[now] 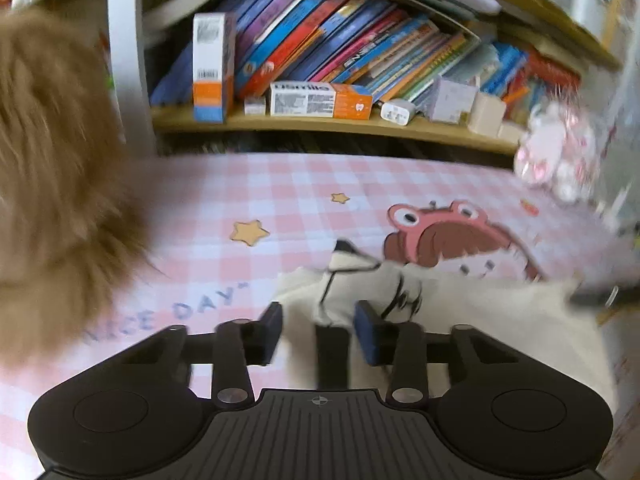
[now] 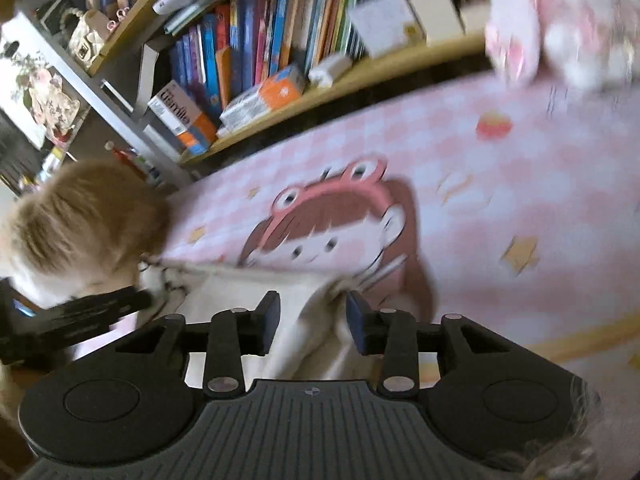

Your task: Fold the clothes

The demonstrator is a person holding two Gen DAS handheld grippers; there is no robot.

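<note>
The left claw [image 1: 318, 320] slants down over the bed and sits level, its fingers aimed at the shelf beyond. Its two blue pads stand apart with the cream cloth garment with a black line drawing [image 1: 460, 320] in the gap; the frame is blurred, and I cannot tell whether the pads press on it. The garment spreads from between the fingers off to the claw's right, and one peak rises just ahead of the fingertips. The right claw [image 2: 312, 316] also slants down but is rolled to one side, so the shelf runs aslant across its view. Its jaws are part-way closed on a bunched fold of the garment, which fills the gap and touches both pads; from there a taut edge runs left to the tip of the left claw.

Under both claws lies one pink-and-white checked bed sheet [image 1: 280, 192] printed with one cartoon girl in a frog hat [image 1: 444, 236] ahead and to the right of the left claw, and two yellow stars [image 1: 249, 233] ahead and to its left. One brown furry plush toy [image 1: 52, 168] sits close on the left; one pink-and-white plush toy [image 1: 556, 152] lies far ahead on the right. Straight ahead, one wooden shelf [image 1: 320, 125] carries a single row of leaning books [image 1: 344, 40], two orange-and-white cardboard boxes [image 1: 320, 100], one upright and one flat, and one white plug [image 1: 396, 113].
</note>
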